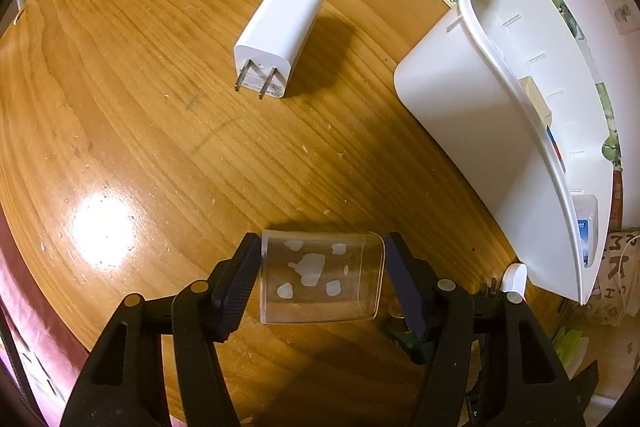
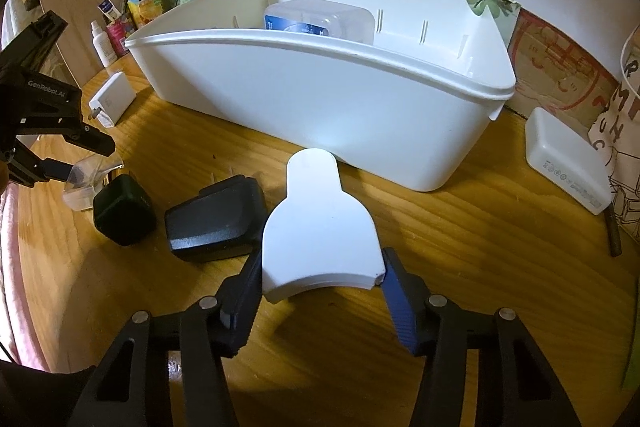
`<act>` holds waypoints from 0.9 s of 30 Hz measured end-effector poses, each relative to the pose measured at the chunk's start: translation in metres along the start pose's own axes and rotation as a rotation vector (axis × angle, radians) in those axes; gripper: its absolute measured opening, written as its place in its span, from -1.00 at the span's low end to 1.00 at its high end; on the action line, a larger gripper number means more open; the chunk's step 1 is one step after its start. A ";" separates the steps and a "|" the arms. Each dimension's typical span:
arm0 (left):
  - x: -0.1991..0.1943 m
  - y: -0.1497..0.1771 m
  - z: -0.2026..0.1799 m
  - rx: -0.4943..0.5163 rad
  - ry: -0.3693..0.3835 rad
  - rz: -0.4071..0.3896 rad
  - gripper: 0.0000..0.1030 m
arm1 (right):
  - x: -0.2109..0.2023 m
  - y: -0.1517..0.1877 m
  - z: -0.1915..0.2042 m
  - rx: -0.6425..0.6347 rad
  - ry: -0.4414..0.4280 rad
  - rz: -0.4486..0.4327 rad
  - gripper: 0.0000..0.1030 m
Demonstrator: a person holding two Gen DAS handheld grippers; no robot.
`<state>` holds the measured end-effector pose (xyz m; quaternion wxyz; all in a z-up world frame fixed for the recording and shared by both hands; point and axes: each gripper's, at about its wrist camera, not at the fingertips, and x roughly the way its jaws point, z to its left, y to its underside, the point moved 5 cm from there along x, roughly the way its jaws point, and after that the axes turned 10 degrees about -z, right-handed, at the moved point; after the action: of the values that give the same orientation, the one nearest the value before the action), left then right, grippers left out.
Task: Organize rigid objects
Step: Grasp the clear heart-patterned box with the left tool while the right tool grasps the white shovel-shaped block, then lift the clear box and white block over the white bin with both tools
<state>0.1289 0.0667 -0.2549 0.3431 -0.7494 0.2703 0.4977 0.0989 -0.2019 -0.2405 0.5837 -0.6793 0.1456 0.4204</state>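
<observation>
The right gripper (image 2: pixel 320 281) is clenched on a white paddle-shaped piece (image 2: pixel 318 223) — its long axis and narrow end point at the white bin (image 2: pixel 320 95) just beyond. The left gripper (image 1: pixel 322 277) grasps a clear block (image 1: pixel 320 277) over the bench (image 1: pixel 140 127), bin to its right.

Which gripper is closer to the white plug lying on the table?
Left. The left hand-held gripper, around a clear block, sits on the same side of the table as the white plug. The right hand-held gripper, around a white flat piece, is further off.
</observation>
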 end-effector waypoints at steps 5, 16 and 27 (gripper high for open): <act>-0.008 0.003 0.001 0.004 -0.001 -0.010 0.28 | 0.000 -0.001 0.000 0.000 -0.003 0.004 0.10; -0.031 0.010 0.010 0.039 0.014 -0.065 0.28 | -0.009 -0.003 0.003 -0.008 -0.006 -0.011 0.10; -0.062 0.027 0.019 0.085 0.031 -0.113 0.28 | -0.026 -0.008 0.008 -0.025 -0.008 -0.048 0.09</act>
<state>0.0758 0.0686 -0.2091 0.3980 -0.7558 0.2538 0.4538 0.0854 -0.1997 -0.2160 0.5857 -0.6879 0.1219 0.4109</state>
